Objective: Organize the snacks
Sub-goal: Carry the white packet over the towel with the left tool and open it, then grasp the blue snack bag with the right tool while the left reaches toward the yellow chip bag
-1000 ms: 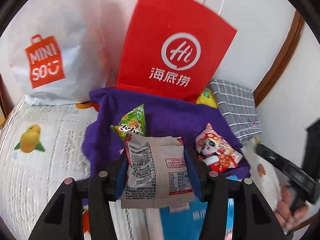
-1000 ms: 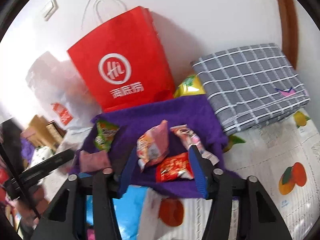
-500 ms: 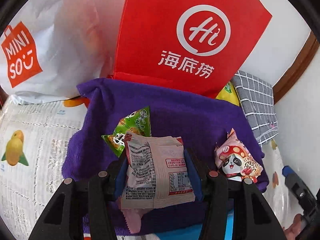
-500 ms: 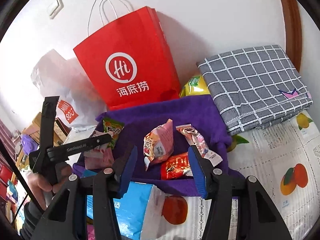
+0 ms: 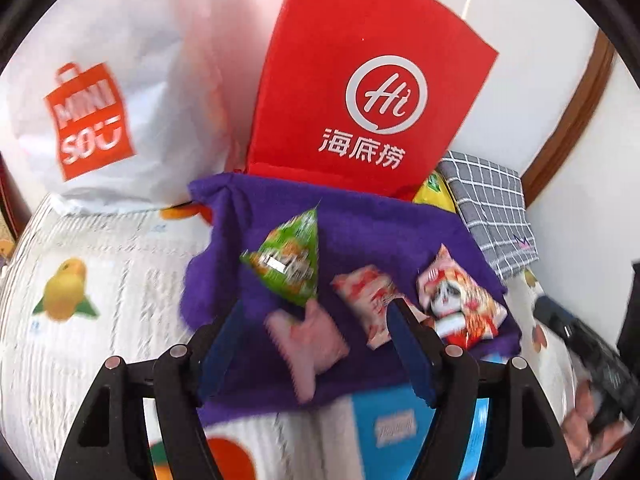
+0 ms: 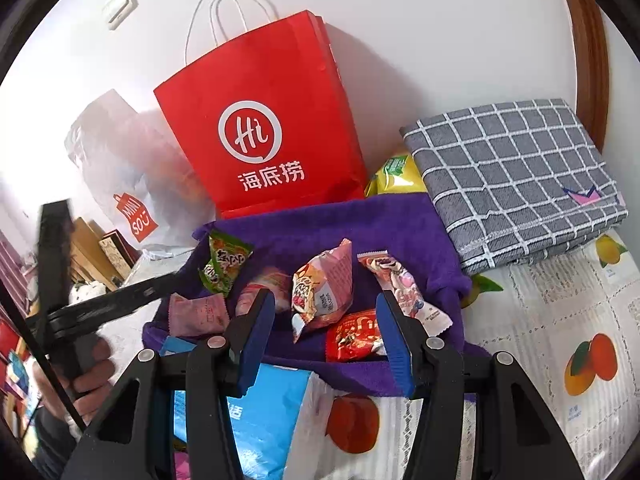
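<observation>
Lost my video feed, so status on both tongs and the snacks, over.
Left tongs open, empty. Right tongs open, empty. Pink packet lies on purple towel among other snacks. Nothing blocking.

Left gripper (image 5: pixel 316 356) open, fingers (image 5: pixel 408 356) spread, nothing btwn them but pale pink packet (image 5: pixel 310 340) lying on purple towel (image 5: pixel 380 224). Green triangular packet (image 5: pixel 290 264) just behind it; red-white packet (image 5: pixel 370 300) to right, by right finger; panda packet (image 5: pixel 456 308) further right. Red Hi bag (image 5: pixel 360 92) upright behind towel, white Miniso bag (image 5: pixel 100 100) to its left. Grey checked cloth (image 5: pixel 492 204) far right. Fruit-print cover (image 5: pixel 92 300) under all. View motion-blurred.
</observation>
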`<action>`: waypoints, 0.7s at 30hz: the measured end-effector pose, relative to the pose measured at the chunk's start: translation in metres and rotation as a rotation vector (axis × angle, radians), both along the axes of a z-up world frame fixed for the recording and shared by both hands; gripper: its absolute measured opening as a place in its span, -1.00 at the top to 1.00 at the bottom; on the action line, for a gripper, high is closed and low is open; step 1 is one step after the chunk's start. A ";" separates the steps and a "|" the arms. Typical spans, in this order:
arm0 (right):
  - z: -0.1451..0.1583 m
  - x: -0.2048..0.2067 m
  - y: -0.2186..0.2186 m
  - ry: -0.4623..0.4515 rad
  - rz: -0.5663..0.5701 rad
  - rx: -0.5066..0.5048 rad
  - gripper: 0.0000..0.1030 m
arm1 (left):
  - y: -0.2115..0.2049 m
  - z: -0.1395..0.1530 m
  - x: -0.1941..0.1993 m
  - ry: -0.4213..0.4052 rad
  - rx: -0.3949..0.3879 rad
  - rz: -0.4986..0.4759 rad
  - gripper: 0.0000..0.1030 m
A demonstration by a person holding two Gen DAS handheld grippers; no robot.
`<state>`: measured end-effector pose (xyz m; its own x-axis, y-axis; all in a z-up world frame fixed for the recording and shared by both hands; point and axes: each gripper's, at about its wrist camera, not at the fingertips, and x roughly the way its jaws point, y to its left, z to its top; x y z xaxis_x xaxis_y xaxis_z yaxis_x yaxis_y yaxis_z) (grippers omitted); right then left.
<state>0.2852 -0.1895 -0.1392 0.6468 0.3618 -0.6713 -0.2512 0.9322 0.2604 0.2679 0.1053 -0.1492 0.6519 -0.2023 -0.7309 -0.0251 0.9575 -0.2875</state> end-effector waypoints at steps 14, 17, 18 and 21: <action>0.009 -0.014 0.007 -0.106 -0.002 -0.038 -0.04 | -0.001 -0.009 -0.061 -0.033 -0.026 -0.116 -0.37; 0.010 -0.020 0.005 -0.122 -0.003 -0.052 -0.04 | 0.005 -0.010 -0.063 -0.031 -0.037 -0.085 -0.36; 0.010 -0.022 0.003 -0.123 -0.002 -0.055 -0.04 | 0.007 -0.010 -0.063 -0.031 -0.049 -0.077 -0.36; 0.004 -0.028 0.000 -0.085 -0.002 -0.063 -0.04 | 0.012 -0.010 -0.064 -0.031 -0.015 -0.030 -0.36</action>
<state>0.2567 -0.1899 -0.1353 0.7032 0.3194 -0.6353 -0.2684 0.9466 0.1788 0.2042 0.1173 -0.1588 0.6680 -0.2331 -0.7067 0.0126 0.9531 -0.3025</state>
